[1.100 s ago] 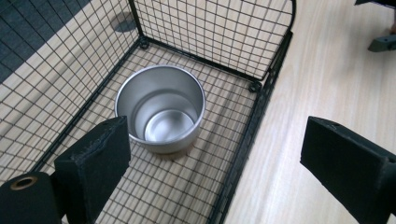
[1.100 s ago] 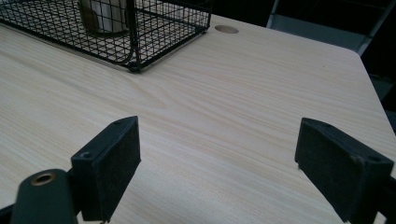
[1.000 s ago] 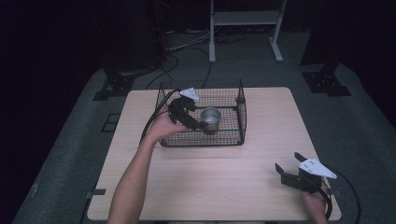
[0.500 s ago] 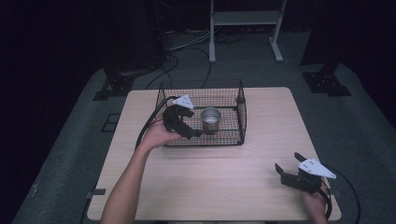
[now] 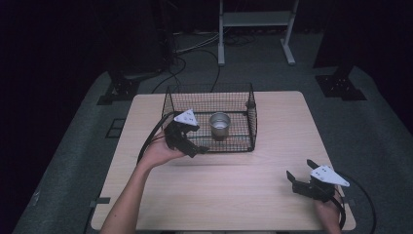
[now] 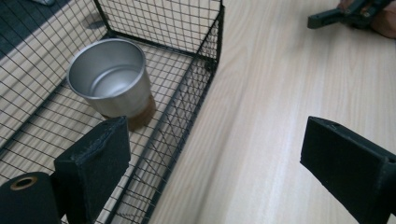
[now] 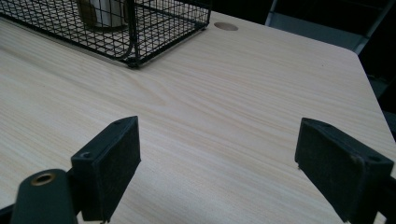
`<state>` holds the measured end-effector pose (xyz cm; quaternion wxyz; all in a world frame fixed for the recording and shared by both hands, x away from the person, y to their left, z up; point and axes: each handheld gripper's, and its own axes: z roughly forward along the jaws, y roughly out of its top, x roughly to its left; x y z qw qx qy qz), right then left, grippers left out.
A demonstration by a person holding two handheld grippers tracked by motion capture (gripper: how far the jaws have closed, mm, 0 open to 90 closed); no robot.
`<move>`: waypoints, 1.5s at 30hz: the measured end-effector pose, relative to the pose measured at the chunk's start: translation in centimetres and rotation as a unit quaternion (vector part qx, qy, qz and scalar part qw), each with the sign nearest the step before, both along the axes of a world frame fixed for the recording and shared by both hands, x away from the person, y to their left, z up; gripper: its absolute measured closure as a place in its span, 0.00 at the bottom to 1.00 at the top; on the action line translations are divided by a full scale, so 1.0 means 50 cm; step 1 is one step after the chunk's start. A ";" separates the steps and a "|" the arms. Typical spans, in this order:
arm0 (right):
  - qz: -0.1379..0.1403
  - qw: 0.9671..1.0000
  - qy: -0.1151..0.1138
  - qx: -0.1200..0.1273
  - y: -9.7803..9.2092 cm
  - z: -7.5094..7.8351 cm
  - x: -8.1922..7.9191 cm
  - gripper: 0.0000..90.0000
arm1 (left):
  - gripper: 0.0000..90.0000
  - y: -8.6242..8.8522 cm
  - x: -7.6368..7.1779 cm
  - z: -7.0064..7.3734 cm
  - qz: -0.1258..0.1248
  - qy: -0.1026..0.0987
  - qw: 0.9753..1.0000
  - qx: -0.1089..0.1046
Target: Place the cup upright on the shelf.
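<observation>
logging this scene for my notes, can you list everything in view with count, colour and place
cup: 1, silver metal, upright inside the basket
basket: 1, black wire, far middle of the table
table: 1, light wood, centre of the high view
floor: grey, around the table
frame: 1, pale metal, on the floor beyond the table
cables: several, black and pale, on the floor beyond the table
left tongs: 1, black with grey plate, open, at the basket's near left corner
right tongs: 1, black with grey plate, open, at the near right of the table
left hand: 1, holding the left tongs
right hand: 1, holding the right tongs
</observation>
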<state>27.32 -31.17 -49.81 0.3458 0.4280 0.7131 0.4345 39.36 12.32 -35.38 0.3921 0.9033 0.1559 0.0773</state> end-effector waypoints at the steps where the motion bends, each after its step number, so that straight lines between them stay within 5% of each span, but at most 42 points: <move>1: 0.000 1.000 0.000 -0.001 0.000 0.000 0.000 0.15 | 0.08 0.002 -0.004 -0.001 -0.001 0.001 1.000 -0.001; 19: -0.001 1.000 0.003 -0.002 0.002 0.000 0.000 0.15 | 0.08 0.040 -0.049 -0.039 0.006 0.004 1.000 -0.001; 45: -0.003 1.000 0.005 -0.006 0.004 0.000 -0.001 0.15 | 0.07 0.096 -0.102 -0.093 0.036 0.004 0.999 -0.041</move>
